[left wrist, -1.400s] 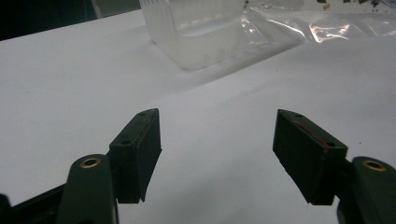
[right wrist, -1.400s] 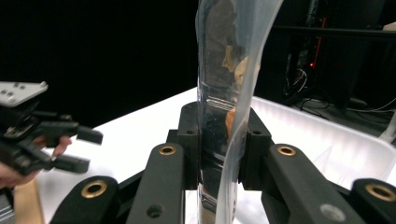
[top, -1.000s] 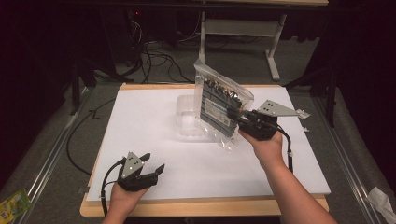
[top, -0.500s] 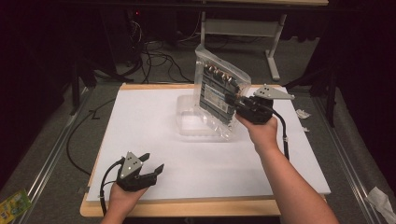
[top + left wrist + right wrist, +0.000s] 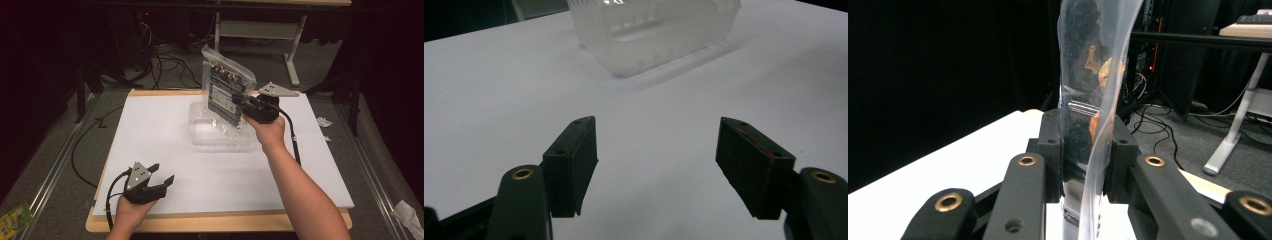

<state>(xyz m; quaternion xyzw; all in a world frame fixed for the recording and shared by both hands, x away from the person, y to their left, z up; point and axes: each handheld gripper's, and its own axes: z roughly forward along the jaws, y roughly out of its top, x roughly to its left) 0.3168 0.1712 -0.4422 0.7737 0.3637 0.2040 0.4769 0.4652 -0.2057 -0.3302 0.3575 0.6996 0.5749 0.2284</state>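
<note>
My left gripper sits low at the near left corner of the desk, jaws spread wide and empty. Looking along it in the left gripper view, the two black pads stand well apart over bare white surface, and the clear plastic container sits farther off, straight ahead of them. Nothing between the jaws, nothing touching them.

Moving across to the middle: that clear plastic container rests on the desk, open side up as far as I can tell, and just above its far right part hangs the bagged circuit board, standing on edge and tilted a little, lifted clear of the desk.

Over on the right, my right gripper is clamped on the bag's right edge. The right gripper view confirms it: the jaws are closed on the bagged circuit board, the clear film and the dark board pinched between them and rising straight up out of the grip.

So I judge this to be the carry step, with the board held over the container. The next move calls for lining the bag's lower edge up with the container's opening and lowering it slowly, keeping the board from swinging. The film is slippery, so the grip needs to stay firm until the board is supported. My left gripper is free to steady the container if it slides.
</note>
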